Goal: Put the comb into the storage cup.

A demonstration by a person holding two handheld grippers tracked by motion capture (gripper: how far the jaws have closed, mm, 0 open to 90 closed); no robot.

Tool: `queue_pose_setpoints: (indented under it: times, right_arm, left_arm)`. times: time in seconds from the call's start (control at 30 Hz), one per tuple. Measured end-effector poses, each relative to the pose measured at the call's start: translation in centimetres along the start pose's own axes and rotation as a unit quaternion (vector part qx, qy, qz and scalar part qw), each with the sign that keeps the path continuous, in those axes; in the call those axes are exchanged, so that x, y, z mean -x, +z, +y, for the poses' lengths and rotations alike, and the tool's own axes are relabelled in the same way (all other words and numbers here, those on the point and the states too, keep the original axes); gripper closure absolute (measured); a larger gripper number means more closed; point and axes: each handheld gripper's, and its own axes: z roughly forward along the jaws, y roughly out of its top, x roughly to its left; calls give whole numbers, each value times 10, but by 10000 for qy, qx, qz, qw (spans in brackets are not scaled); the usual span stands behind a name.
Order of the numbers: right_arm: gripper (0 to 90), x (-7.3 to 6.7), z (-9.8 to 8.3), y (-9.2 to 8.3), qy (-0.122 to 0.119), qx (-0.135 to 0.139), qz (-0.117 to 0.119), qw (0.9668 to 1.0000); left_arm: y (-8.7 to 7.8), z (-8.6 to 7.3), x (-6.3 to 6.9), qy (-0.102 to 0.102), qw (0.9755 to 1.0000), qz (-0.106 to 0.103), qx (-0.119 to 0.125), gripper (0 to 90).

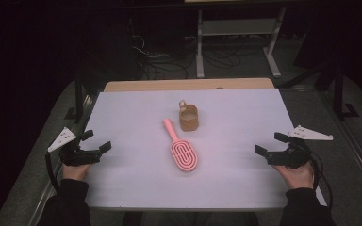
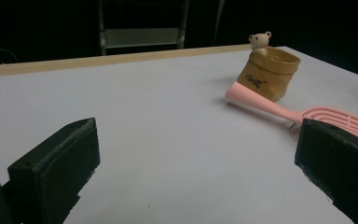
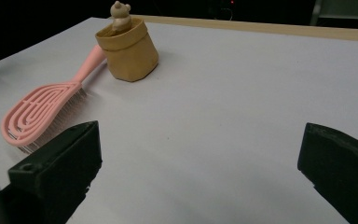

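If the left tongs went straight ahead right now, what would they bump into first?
Probably nothing on the table. The left tongs point over bare table; the pink brush and the bear pot sit off to their right, though the brush head comes close to that side.

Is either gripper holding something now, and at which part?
Nothing is held. The left gripper and right gripper have open jaws, apart from the pink brush.

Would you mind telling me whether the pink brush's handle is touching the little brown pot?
Cannot tell. In every view the pink brush handle ends right beside the brown pot, and neither a gap nor contact shows plainly.
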Motion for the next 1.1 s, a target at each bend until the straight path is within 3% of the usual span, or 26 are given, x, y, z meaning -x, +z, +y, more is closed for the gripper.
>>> queue_pose_setpoints:
  times: [0.5,1.1]
  right_arm:
    - [0,-1,-2,-1,-107,32,-47,9999]
    - [0,-9,-2,-4,-147,-6,193,9997]
  left_arm:
    - [0,2,2,30,10000,-93,3,0]
    - [1,7,10,238,9993,-229,-164,0]
